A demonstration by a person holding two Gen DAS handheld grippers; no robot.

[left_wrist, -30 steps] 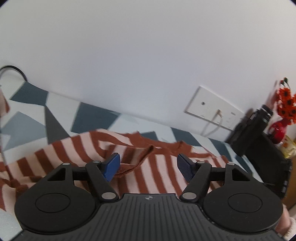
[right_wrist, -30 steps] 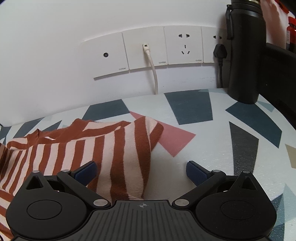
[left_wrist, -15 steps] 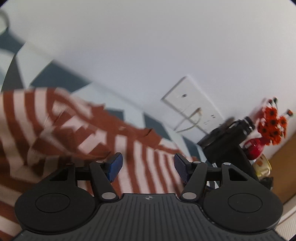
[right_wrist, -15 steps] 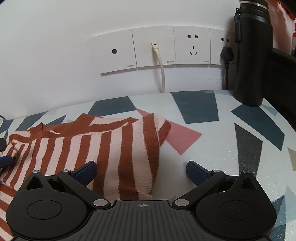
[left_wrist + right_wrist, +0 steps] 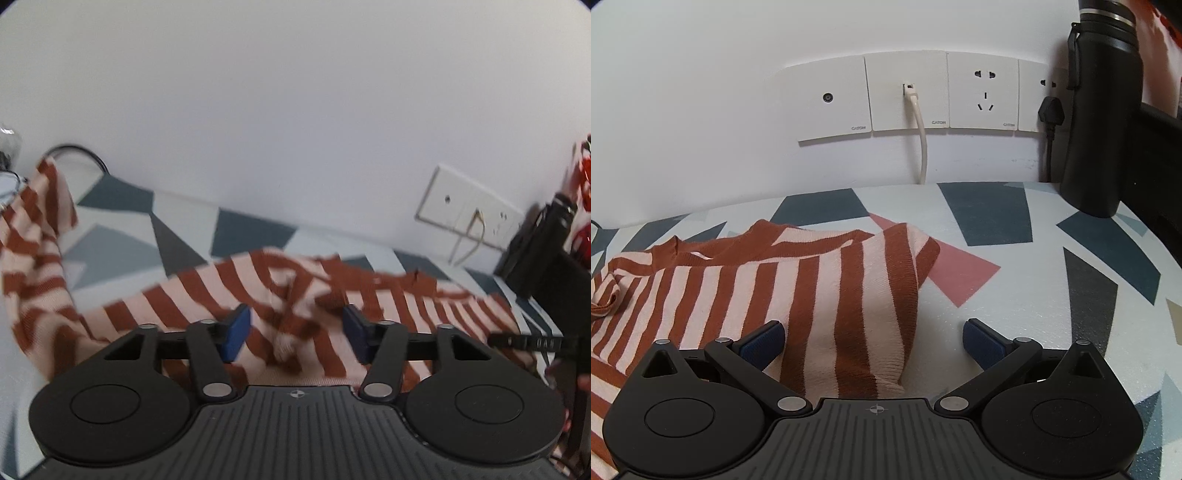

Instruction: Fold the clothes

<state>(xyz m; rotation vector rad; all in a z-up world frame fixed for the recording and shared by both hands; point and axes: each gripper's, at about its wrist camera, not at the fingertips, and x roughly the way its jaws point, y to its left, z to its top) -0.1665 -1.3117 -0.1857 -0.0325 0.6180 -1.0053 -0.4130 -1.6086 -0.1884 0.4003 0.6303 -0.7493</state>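
Left wrist view: left gripper (image 5: 293, 332) is hovering low over the striped sweater (image 5: 388, 306), jaws at a middling gap and just been closing, a raised wrinkle of knit sitting between the blue pads (image 5: 236, 330) but not pinched yet as far as I can tell. Sweater is lying crumpled across the patterned worktop (image 5: 122, 251), one sleeve (image 5: 33, 236) trailing up at far left. Picture is blurring a bit.

Right wrist view: right gripper (image 5: 873, 339) is sitting wide, nothing gripped; the folded-over edge of the sweater (image 5: 849, 295) is lying between the jaws, nearer its left pad. Sockets (image 5: 908, 96) on the wall and a black bottle (image 5: 1104, 110) are standing behind, well apart from the cloth.

Step, by my reading: taking hold of the sweater for a fold, fold itself not yet done. Next move is calling for the left jaws to finish pinching the wrinkle and the right to close on the edge, then lifting both together.
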